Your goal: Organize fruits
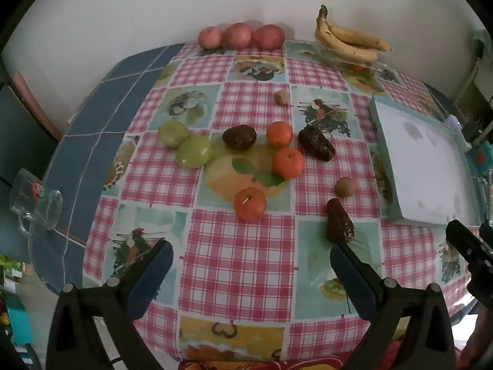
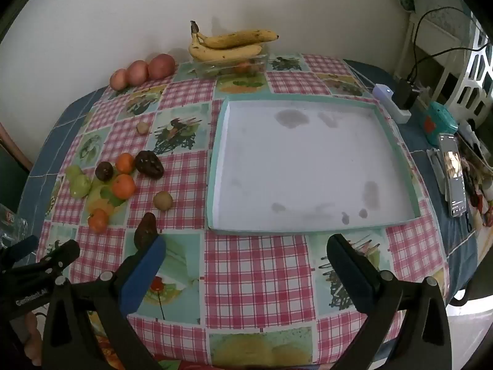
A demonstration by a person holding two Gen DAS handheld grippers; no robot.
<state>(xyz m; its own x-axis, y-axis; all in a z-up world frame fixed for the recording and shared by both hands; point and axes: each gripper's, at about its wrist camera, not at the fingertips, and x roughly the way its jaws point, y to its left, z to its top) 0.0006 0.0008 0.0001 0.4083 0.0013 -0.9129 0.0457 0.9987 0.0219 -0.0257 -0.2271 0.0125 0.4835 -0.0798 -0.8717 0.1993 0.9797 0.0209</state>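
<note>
Fruit lies loose on the checked cloth of the counter (image 1: 240,265), none of it yet in the white tray (image 2: 215,166), which stands bare to the right of the scatter. Both claws hover above the near edge with their jaws spread wide and nothing between them: the left claw (image 1: 251,254) faces the fruit, the right claw (image 2: 246,246) faces the tray.

The step in hand looks like a first pick. Nearest the left claw are an avocado (image 1: 339,225) just beyond its right finger, a kiwi (image 1: 345,186) behind that, and the closest mandarin (image 1: 249,203) standing clear of its neighbours. Farther back two more mandarins, two dark avocados and two green apples (image 1: 185,145) crowd together, some touching. Red apples (image 1: 240,35) and bananas (image 1: 348,41) sit by the wall.

A good start is probably a lone piece, either the near mandarin or the avocado, since wide jaws can straddle it without nudging others. Round fruit may roll, so centre it between the pads and close gently; the avocado looks soft-skinned and is best gripped across its thick middle.
</note>
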